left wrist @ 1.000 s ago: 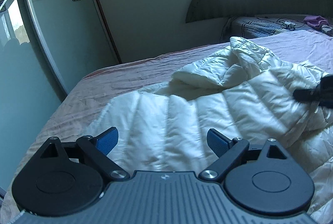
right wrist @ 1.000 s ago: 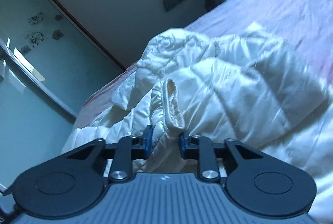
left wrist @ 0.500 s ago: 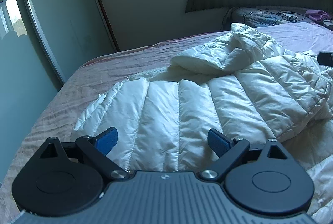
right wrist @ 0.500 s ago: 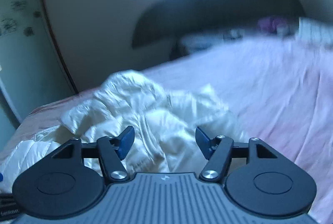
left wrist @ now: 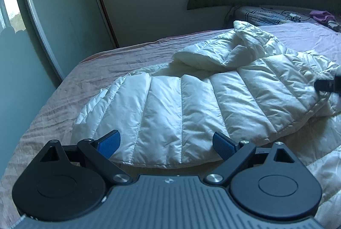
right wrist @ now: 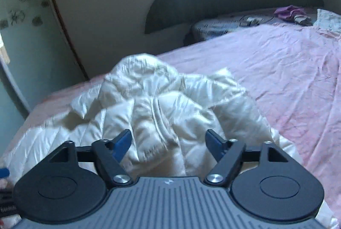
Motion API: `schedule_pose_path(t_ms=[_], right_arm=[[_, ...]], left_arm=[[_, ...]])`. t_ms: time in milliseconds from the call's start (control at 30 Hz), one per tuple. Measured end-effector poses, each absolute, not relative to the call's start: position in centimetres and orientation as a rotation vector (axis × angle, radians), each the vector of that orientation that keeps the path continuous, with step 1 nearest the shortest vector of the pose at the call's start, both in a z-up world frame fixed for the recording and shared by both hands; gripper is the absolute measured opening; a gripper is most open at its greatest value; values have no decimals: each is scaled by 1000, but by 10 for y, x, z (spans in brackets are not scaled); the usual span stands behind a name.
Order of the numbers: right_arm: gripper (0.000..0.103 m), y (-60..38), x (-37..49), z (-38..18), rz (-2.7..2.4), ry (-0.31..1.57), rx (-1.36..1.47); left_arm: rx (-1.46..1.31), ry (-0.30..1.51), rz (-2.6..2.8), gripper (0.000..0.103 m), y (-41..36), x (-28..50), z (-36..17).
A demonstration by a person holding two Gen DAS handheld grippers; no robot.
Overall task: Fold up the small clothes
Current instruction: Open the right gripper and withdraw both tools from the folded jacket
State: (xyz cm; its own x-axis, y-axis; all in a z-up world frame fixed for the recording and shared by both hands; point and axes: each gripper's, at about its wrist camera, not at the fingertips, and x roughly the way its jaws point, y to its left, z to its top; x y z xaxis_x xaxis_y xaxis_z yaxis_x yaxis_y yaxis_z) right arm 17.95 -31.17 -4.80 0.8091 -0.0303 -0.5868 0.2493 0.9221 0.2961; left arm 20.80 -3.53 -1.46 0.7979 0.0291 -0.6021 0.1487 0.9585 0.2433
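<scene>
White puffer jacket (left wrist: pixel 181 105) on bed (right wrist: pixel 287 71), long axis left-right. Left hand-held gripper (left wrist: pixel 166 143) spread at its near hem; right hand-held gripper (right wrist: pixel 168 143), just opening, empty, over cuff.

text: none legible | labels: none | signs: none | numbers: none

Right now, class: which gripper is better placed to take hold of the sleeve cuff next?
Right. The right gripper, jaws just opened and empty, has the sleeve cuff directly ahead; the left gripper faces the jacket's folded body.
</scene>
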Motion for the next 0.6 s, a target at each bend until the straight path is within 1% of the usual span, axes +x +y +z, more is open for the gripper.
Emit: schedule_pose_path(t_ms=[167,267,433,600], right_arm=[[78,-304,159,-47,-126,655,299],[80,-297,145,-48,-115,686,222],[81,-286,114,-52,-87,726,98],[84,-287,83,-56,-94,738,69]], left_arm=[[274,650,-77,96,-30,193,-12],[274,655,-75,96,-26,182,-12],[258,662,-82,98,-16,159,-15],[258,676,-78,98,-7,135,-21]])
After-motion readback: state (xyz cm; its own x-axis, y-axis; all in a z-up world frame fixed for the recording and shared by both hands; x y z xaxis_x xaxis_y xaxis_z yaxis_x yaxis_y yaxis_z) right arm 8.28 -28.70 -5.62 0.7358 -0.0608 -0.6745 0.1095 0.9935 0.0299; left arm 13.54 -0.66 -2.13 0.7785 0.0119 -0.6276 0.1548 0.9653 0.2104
